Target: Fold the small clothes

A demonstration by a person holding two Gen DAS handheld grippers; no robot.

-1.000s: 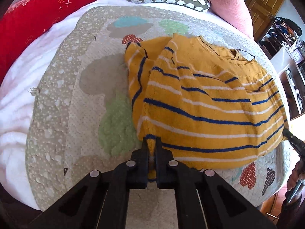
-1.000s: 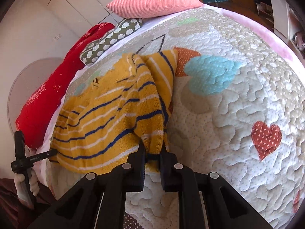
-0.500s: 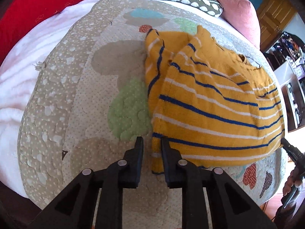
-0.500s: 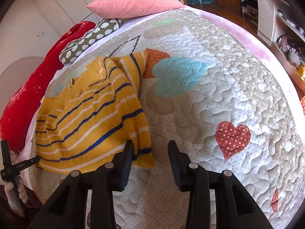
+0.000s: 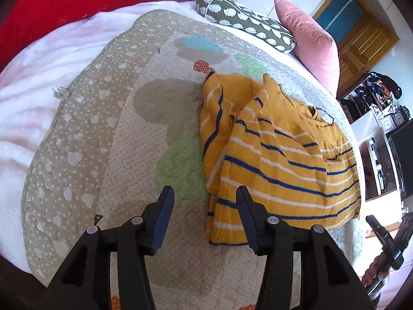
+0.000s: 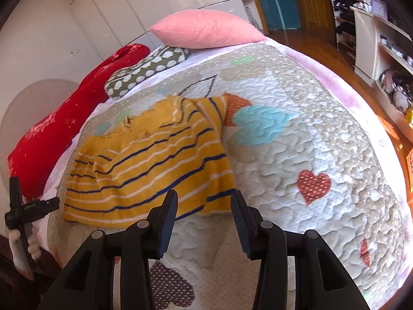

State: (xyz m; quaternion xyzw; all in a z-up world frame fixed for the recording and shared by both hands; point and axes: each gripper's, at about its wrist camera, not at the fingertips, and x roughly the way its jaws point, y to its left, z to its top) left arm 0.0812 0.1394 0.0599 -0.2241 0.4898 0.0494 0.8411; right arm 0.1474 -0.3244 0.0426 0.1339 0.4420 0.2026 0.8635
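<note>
left wrist view shows both left tongs (image 5: pixel 204 201) and right tongs (image 6: pixel 204 205) just released, empty, over the folded striped sweater (image 5: pixel 278 160), whose loose bunched sleeve may spring open.

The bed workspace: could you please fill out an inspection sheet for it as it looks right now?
Surface: quilt with heart patches, spread over a pink blanket.
Job's things: striped sweater lying folded on the quilt, one sleeve turned in.
Clutter: nothing seen on the quilt.
Grippers: left gripper and right gripper have just been opening; both are open and empty, just off the sweater's near hem.
Cables: nothing seen.
Surroundings: pink pillow, spotted cushion, red cushion, wooden door, cluttered shelves.
</note>
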